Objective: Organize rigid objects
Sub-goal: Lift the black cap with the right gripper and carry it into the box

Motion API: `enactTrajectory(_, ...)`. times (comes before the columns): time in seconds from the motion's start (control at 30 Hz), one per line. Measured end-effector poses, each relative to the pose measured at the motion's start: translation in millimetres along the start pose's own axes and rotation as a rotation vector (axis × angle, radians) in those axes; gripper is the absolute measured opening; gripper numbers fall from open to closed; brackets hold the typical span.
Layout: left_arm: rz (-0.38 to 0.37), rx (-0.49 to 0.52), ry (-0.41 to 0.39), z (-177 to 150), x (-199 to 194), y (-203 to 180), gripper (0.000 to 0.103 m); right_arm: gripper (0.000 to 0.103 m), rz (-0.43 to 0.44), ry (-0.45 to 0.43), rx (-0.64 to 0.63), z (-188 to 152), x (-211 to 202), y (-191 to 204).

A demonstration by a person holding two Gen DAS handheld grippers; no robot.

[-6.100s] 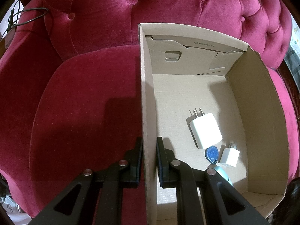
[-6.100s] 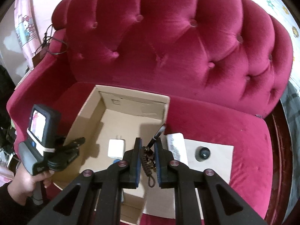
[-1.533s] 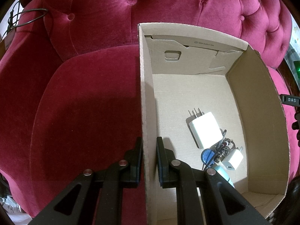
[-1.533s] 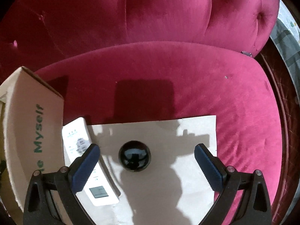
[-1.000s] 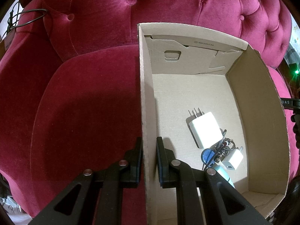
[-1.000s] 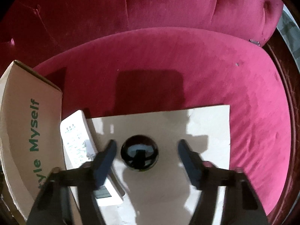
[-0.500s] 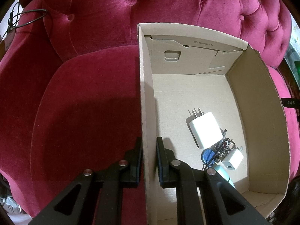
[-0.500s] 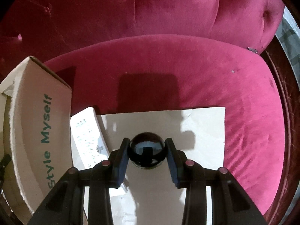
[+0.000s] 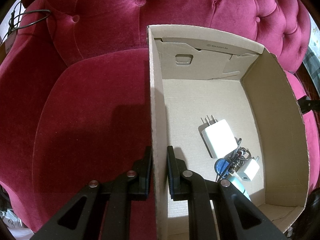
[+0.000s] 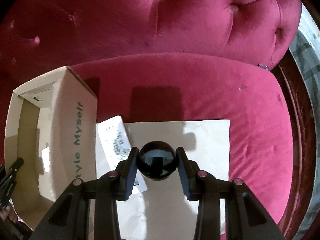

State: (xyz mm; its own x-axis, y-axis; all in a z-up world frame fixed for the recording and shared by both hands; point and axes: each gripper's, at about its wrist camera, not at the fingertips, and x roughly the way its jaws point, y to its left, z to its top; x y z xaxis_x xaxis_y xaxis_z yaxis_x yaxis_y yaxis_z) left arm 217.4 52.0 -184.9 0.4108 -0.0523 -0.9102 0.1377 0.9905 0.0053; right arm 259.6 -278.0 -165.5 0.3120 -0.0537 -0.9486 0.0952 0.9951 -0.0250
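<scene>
My right gripper (image 10: 157, 161) is shut on a glossy black ball (image 10: 157, 163), held a little above the white paper sheet (image 10: 208, 140) on the sofa seat. A white remote (image 10: 117, 138) lies on the sheet's left edge, beside the cardboard box (image 10: 66, 120). In the left wrist view my left gripper (image 9: 159, 170) is shut on the left wall of that open box (image 9: 155, 100). Inside lie a large white charger (image 9: 217, 138), a small white charger (image 9: 248, 169), a blue tag (image 9: 221, 166) with a key bunch (image 9: 237, 157), and a pale teal object (image 9: 239, 186).
The crimson tufted sofa (image 10: 180, 20) fills both views, its backrest rising behind the box and the sheet. A dark cable (image 9: 26, 20) hangs at the sofa's far left arm. The sofa's right edge (image 10: 296, 140) drops off next to the sheet.
My right gripper came down around the black ball, closed on it, and has lifted it off the sheet. The left gripper has kept its grip on the box wall.
</scene>
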Motion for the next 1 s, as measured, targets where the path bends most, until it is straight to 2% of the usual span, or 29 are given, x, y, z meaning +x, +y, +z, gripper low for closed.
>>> enactTrajectory(0.23,-0.002,-0.001,0.001,0.6,0.4,0.8,0.014,0.04,-0.002,-0.014,-0.012,-3.5,-19.3,9.2)
enactTrajectory(0.67,-0.008,-0.007,0.003,1.0,0.4,2.3,0.014,0.04,0.002,-0.024,-0.106,0.6,-59.4,58.0)
enactTrajectory(1.0,-0.01,-0.007,0.003,0.6,0.5,3.3,0.014,0.04,0.034,-0.029,-0.179,0.3,-74.8,97.2)
